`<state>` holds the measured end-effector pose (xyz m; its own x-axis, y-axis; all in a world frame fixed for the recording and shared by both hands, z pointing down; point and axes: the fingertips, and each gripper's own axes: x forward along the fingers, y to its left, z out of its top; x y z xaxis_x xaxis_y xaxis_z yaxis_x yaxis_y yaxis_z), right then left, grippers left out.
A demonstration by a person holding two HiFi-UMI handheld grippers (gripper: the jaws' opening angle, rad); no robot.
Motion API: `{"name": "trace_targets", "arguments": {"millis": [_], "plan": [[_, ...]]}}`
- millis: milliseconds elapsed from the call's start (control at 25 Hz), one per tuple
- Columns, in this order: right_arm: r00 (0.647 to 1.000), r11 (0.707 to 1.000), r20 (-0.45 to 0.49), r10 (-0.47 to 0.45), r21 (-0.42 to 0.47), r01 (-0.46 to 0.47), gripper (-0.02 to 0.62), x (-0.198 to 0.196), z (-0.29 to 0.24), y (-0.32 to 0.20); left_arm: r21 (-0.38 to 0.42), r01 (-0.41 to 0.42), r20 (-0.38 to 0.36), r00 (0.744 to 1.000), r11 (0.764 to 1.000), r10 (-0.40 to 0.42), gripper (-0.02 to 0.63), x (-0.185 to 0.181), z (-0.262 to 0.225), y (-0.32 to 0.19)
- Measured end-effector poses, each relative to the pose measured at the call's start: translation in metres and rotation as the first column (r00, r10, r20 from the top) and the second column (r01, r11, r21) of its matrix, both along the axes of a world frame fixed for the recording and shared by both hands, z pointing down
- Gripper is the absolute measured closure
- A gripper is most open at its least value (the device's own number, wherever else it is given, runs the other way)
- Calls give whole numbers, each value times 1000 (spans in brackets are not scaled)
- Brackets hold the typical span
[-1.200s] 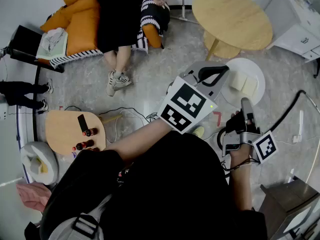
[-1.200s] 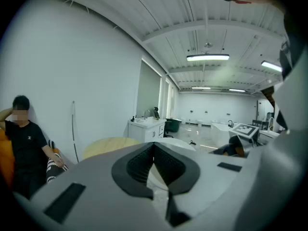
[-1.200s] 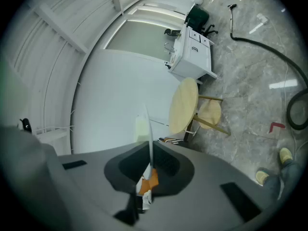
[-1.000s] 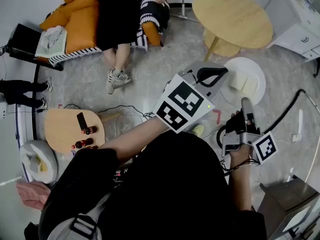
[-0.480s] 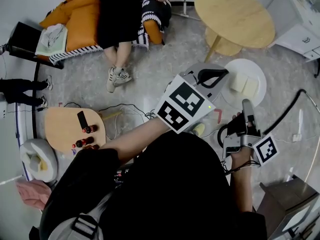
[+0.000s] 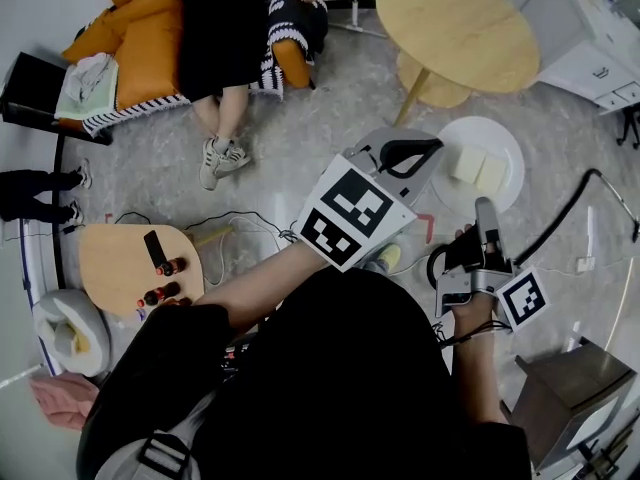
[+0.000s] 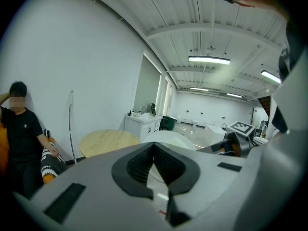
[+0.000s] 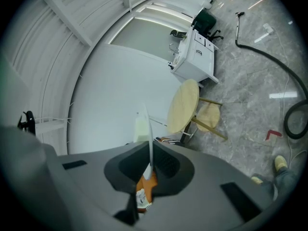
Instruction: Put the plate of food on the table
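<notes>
A white plate carrying two pale blocks of food hangs above the grey floor, below the round wooden table. My left gripper is shut on the plate's left rim, and in its own view the plate curves away just beyond the closed left gripper. Shut on the plate's near rim is my right gripper. The right gripper view shows the plate edge-on between the pads of the right gripper, with the food on its left face. The table stands beyond.
A person sits on an orange sofa at the upper left. A small wooden side table with dark items stands at the left. A white cabinet fills the upper right corner. A black hose and cables lie on the floor; a metal box stands at the lower right.
The whole head view has shifted slightly. Both grippers keep their hold on the plate, which stays in about the same place below the round table.
</notes>
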<state>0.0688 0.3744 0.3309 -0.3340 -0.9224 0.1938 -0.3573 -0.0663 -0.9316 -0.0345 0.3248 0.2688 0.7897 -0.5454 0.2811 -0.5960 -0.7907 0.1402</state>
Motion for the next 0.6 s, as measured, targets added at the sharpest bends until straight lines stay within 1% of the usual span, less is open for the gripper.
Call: {"name": "trace_targets", "arguments": {"millis": [160, 280, 400, 520, 600], "plan": [[1000, 1000, 9, 12, -10, -12, 572, -14, 5, -9, -2, 54, -26, 998, 999, -54, 600, -24, 4, -12], [1000, 1000, 6, 23, -10, -23, 573, -14, 4, -9, -5, 105, -44, 994, 994, -105, 600, -32, 6, -14], [999, 999, 14, 40, -8, -40, 572, -18, 2, -15, -17, 127, -67, 989, 992, -128, 600, -42, 10, -20], [998, 999, 32, 45, -5, -45, 572, -31, 0, -22, -31, 150, -87, 984, 988, -153, 600, -58, 13, -30], [998, 999, 42, 49, -5, -49, 572, -39, -1, -26, -34, 151, -92, 984, 988, -153, 600, -64, 15, -35]]}}
